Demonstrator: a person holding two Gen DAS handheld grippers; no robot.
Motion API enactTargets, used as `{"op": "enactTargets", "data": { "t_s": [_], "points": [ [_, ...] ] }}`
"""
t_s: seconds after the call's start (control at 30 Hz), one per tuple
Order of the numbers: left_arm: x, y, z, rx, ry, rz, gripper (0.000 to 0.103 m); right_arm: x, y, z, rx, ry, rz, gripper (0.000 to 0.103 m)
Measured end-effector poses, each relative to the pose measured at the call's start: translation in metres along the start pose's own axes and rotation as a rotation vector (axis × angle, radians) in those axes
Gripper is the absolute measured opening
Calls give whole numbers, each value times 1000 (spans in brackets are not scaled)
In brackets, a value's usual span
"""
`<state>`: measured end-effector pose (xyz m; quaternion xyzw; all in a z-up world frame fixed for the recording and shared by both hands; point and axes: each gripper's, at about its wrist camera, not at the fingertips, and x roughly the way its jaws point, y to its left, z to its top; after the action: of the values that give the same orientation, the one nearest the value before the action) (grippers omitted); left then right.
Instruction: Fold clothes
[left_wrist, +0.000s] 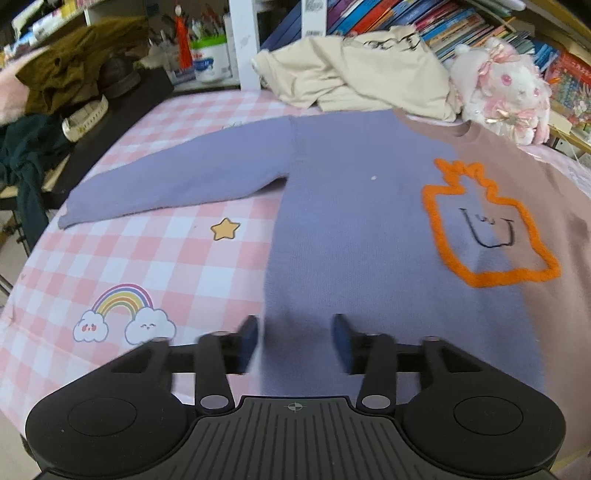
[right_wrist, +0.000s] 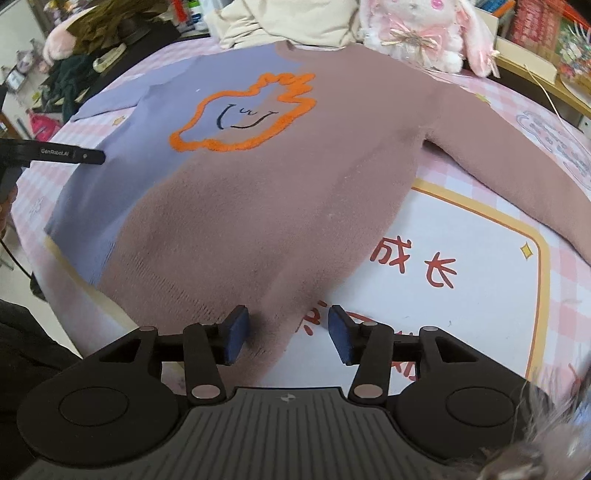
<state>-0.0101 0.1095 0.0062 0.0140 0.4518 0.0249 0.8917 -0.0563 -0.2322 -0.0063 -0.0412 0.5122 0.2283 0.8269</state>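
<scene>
Both my grippers, left (left_wrist: 295, 338) and right (right_wrist: 288, 332), hang wide and empty over the hem of the two-colour sweater (right_wrist: 258, 192), spread flat on the checked sheet (left_wrist: 166, 258); it lies unfolded, sleeves out

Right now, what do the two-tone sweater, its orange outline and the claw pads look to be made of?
The sweater looks like a soft, matte knit: ribbed stitches show at the hem, with a fuzzy surface. The orange outline seems a raised, fluffy yarn or chenille trim. The pads on the open right claw look like dark blue matte rubber or foam; which one is unclear.
</scene>
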Motion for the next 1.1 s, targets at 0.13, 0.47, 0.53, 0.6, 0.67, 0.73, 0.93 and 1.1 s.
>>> {"op": "enactTargets", "data": {
  "t_s": [0.13,0.47,0.53,0.6,0.67,0.73,0.93,1.1],
  "points": [
    [-16,-21,-12,-4,-39,39,82,1,1,-4,-50,-18,25,60],
    [-49,-35,-47,38,-9,147,96,1,5,-17,-62,-87,15,75],
    [-50,-31,-46,18,-29,133,97,0,4,-16,-20,-90,-2,75],
    [-50,-29,-42,4,-46,112,97,0,2,-16,22,-94,-19,77],
    [-45,-28,-37,7,-58,79,97,0,1,-15,64,-97,-36,78],
    [-40,-28,-33,27,-67,37,97,0,1,-15,107,-101,-58,79],
    [-27,-16,-25,137,-54,-87,97,2,40,-14,263,-122,-236,81],
    [-19,0,-20,213,-38,-201,97,5,78,-13,373,-150,-370,86]
  ]
}}
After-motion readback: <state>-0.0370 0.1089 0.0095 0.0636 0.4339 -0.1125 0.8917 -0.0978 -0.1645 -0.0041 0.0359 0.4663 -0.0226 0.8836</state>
